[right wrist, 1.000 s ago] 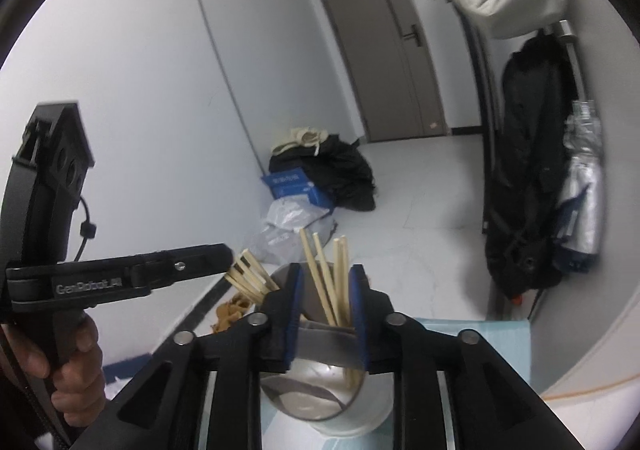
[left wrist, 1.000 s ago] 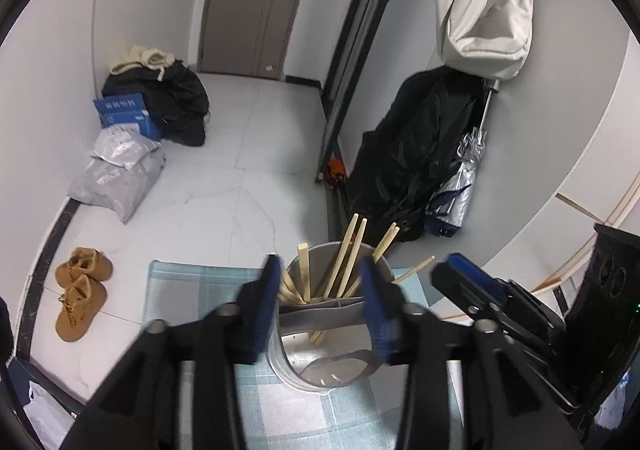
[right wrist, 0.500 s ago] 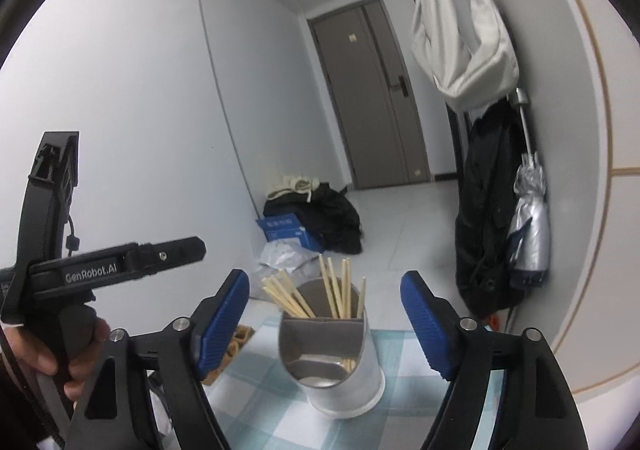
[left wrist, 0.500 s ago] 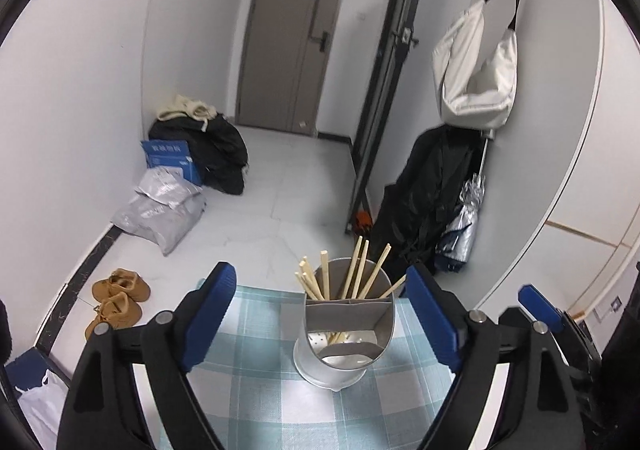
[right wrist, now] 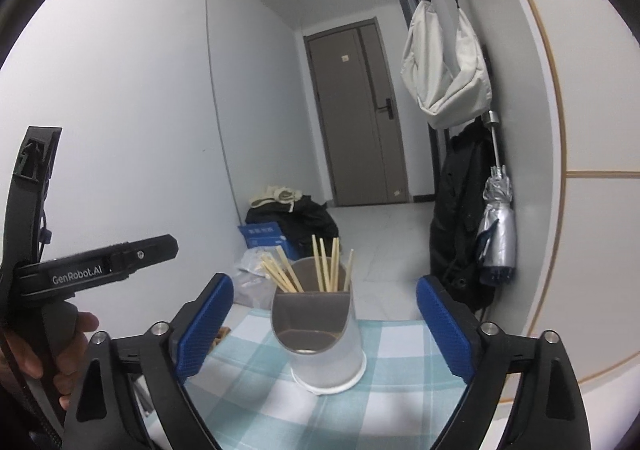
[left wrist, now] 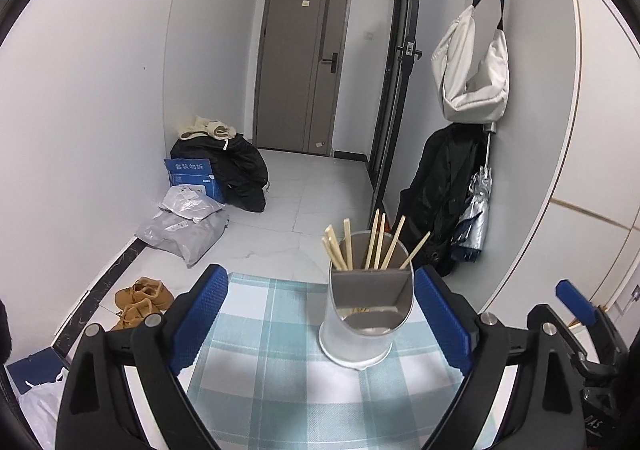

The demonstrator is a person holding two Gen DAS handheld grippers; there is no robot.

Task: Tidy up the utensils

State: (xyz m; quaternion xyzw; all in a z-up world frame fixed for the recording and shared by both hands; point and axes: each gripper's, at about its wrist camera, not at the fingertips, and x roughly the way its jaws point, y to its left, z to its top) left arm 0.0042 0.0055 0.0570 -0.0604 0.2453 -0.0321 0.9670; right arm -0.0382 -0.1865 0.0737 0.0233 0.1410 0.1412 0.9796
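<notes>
Tablecloth [left wrist: 280, 362], teal-and-white checked, is filling the lower centre of both wrist views. Utensil holder [left wrist: 366, 314], a metal cylinder with a cut-away front and an inner divider, is standing upright on the cloth, right of centre in the left wrist view and at centre in the right wrist view [right wrist: 320, 330]. Chopsticks [left wrist: 374, 240], pale wood, are leaning in its rear compartment, tips fanning upward; front compartment is showing only reflections.

Left gripper [left wrist: 322, 320] is sitting with jaws spread wide, blue pads on either side of the frame's lower half, gripping nothing; its right pad is appearing just beside the holder, contact not discernible. Right gripper [right wrist: 324, 324] is likewise gaping wide and holding nothing, the holder lying between its pads and apart from both. Left gripper's body [right wrist: 100, 270] is also showing at the left edge of the right wrist view, with the person's hand [right wrist: 48, 350] wrapping its handle.

Background: grey door [left wrist: 304, 62] at upper centre, white bag [left wrist: 472, 66] hanging upper right, brown shoes [left wrist: 140, 300] on the floor at lower left.
</notes>
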